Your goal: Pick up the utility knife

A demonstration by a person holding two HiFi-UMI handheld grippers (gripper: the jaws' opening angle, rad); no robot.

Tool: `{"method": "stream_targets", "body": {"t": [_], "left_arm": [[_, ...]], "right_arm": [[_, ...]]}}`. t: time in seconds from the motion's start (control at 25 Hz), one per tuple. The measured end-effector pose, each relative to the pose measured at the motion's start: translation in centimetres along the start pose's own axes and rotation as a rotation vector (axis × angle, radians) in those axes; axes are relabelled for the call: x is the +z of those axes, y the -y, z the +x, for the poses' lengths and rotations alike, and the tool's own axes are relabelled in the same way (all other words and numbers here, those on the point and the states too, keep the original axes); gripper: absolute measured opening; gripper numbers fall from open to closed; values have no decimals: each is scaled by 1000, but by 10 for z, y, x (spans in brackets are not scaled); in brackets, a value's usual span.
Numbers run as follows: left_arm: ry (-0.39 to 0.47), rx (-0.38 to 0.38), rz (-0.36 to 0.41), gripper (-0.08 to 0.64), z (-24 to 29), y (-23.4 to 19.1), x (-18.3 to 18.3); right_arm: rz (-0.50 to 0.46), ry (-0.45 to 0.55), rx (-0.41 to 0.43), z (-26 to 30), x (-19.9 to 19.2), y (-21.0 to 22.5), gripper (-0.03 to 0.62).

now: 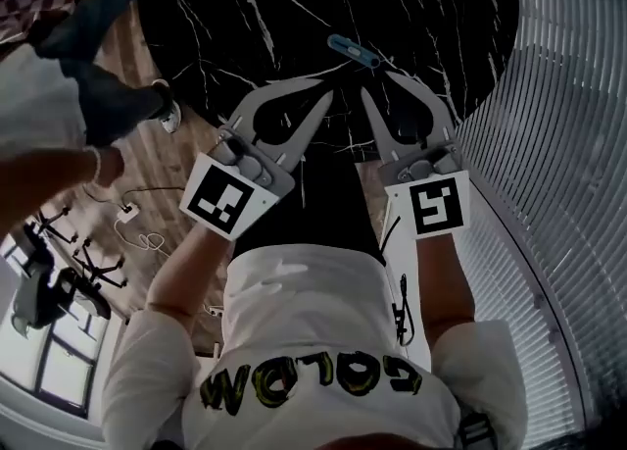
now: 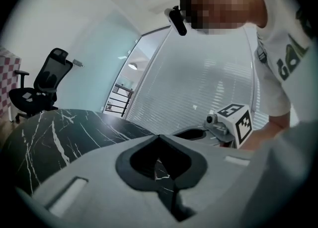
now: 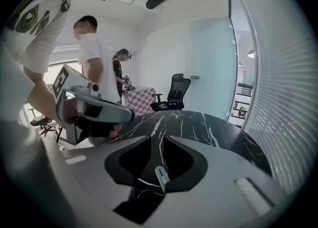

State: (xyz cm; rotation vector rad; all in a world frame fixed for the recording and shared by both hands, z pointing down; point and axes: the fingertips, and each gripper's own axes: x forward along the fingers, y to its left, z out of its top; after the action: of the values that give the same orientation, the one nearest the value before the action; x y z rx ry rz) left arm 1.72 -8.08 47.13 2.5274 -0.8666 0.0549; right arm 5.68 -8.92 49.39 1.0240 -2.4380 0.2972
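The utility knife [image 1: 353,50], slim with a blue and grey body, lies on the round black marble table [image 1: 225,17]. My right gripper [image 1: 377,83] hovers just short of it with its jaws apart and nothing pressed between them. In the right gripper view the knife [image 3: 161,178] shows small through the gap between the jaws of that gripper [image 3: 156,140], untouched. My left gripper [image 1: 325,93] hangs beside the right one, to its left, with its tips meeting. In the left gripper view its jaws [image 2: 159,136] are closed on nothing.
The table's curved edge runs near a wall of white blinds [image 1: 568,144] on the right. A black office chair [image 3: 174,90] stands beyond the table. Two people [image 3: 94,58] stand at the far left by a checkered board [image 3: 141,98]. Cables [image 1: 137,227] lie on the wooden floor.
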Motion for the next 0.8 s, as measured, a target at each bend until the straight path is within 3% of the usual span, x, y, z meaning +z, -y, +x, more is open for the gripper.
{"method": "stream_targets", "body": {"t": [0.2,0.44,0.8], "left_arm": [[-27,9,-8,3,11,-19,-31],[-59,6,-32,3,21,-38,-64],[-80,2,-43,3,31,-59,-92]], "right_arm": [[-62,-106,31,25,-40,6,100],[-49,-277,70,51,-93,8,109],[-70,-405,84,75,-139,15,141]]}}
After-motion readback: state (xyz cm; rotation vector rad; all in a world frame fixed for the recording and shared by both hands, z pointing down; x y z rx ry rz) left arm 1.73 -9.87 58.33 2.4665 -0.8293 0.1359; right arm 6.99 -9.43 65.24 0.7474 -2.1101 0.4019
